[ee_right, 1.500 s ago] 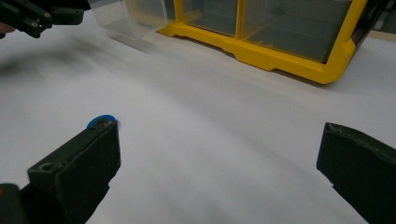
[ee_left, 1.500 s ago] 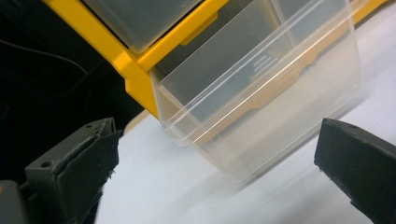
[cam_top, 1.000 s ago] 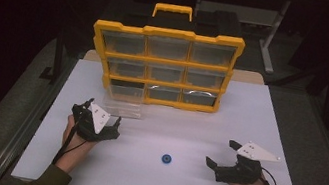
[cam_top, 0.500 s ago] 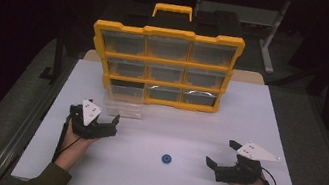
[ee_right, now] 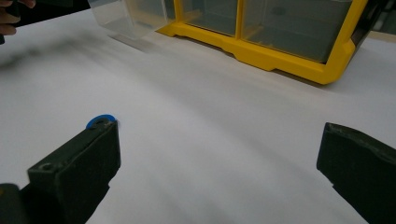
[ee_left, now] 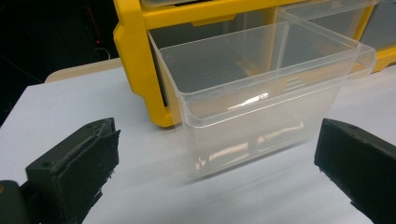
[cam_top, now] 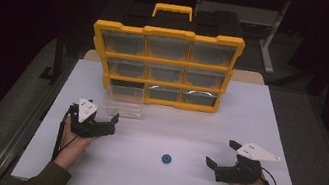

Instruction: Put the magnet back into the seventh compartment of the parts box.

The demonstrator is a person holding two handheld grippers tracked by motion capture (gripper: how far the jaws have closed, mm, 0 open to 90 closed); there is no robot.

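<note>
Clear plastic drawer [ee_left: 261, 98] stands pulled out of the lower left slot of the yellow organizer [cam_top: 164, 67], with its back part still inside the frame and its front resting on the white table [cam_top: 269, 120]. In the high view the drawer [cam_top: 123, 103] looks empty.

The left gripper [cam_top: 96, 124] has moved back toward the person's edge of the table during the last second; before, it was closer to the drawer front. Now its jaws stand wide apart and hold nothing, and the drawer sits between them in the left gripper view but a little away, not touching. I judge that the pulling step is finished and the left hand has let go.

The right gripper [cam_top: 224, 155] has not changed its place. Its jaws are also wide open and empty. A small blue round piece [cam_top: 166, 159] lies on the table between the two grippers, nearer to the right one; in the right gripper view it [ee_right: 100, 121] is partly hidden behind one jaw. Probably the next move is to pick up this piece and bring it to the open drawer.
</note>
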